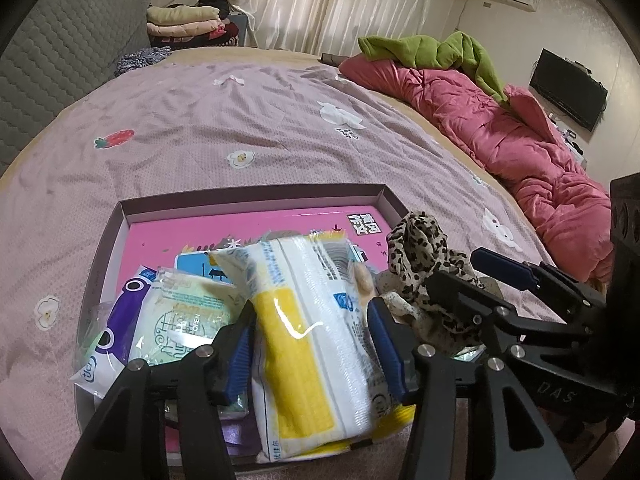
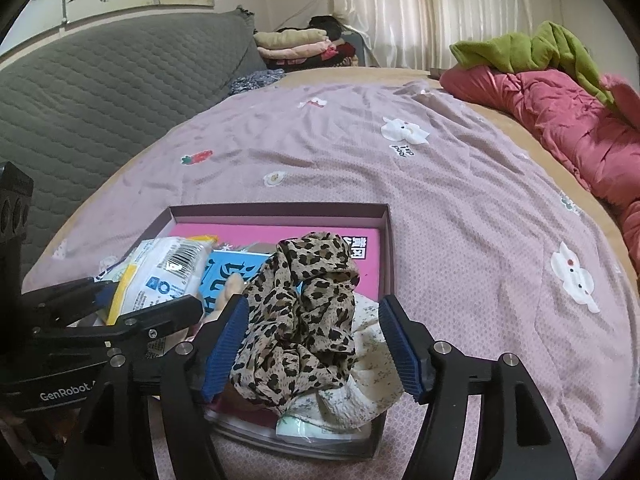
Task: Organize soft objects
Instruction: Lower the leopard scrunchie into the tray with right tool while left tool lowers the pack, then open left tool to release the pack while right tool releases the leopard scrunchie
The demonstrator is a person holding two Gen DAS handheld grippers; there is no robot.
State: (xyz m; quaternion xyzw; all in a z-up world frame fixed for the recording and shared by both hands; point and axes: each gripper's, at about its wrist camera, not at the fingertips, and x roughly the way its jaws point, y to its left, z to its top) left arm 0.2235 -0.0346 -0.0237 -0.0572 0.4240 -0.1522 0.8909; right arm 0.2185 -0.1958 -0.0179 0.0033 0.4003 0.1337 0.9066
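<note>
A shallow cardboard box (image 1: pixel 256 196) (image 2: pixel 280 209) lies on the bed with a pink book (image 1: pixel 240 228) in it. My left gripper (image 1: pixel 316 344) is shut on a yellow and white tissue pack (image 1: pixel 312 340), held over the box; the pack also shows in the right wrist view (image 2: pixel 160 268). Other tissue packs (image 1: pixel 184 312) lie at the box's left. My right gripper (image 2: pixel 316 344) stands open around a leopard-print scarf (image 2: pixel 304 320) (image 1: pixel 424 264) that sits on a white floral cloth (image 2: pixel 368 380) in the box's right end. Its pads (image 2: pixel 400 352) do not press the scarf.
The box rests on a lilac bedspread (image 1: pixel 248 120). A pink quilt (image 1: pixel 520 148) with a green garment (image 1: pixel 440 50) lies along the right. A grey quilted headboard (image 2: pixel 100 80) is at the left, folded clothes (image 2: pixel 296 46) at the back.
</note>
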